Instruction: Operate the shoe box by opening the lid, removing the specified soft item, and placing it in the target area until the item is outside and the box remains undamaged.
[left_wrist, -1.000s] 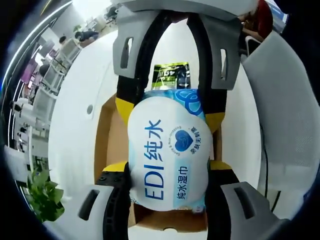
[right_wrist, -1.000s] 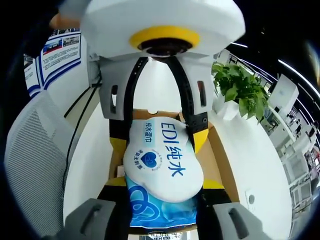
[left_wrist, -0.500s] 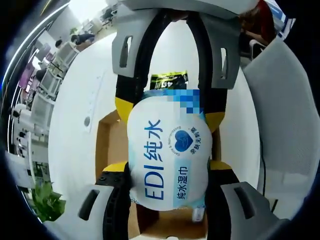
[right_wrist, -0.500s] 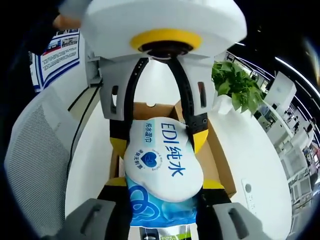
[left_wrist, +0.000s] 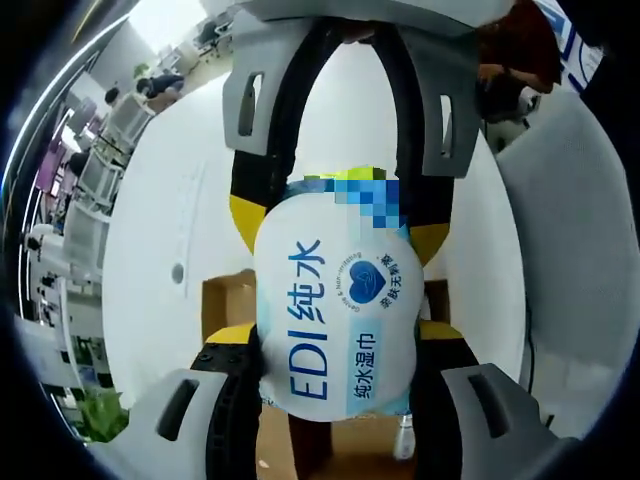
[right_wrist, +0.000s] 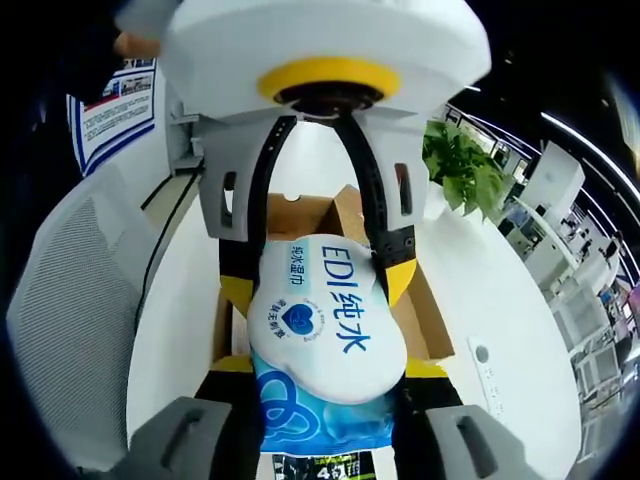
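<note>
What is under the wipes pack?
Under the wipes pack, held by both hand-held grippers, sits the open cardboard box on the white table. The pack covers most of the box's inside, so its contents can't be seen.

A white table (right_wrist: 470, 300) bears a potted green plant (right_wrist: 462, 170) at its far edge. A grey mesh chair (right_wrist: 70, 300) stands beside the table, and a blue-and-white poster (right_wrist: 110, 100) hangs beyond that chair.
</note>
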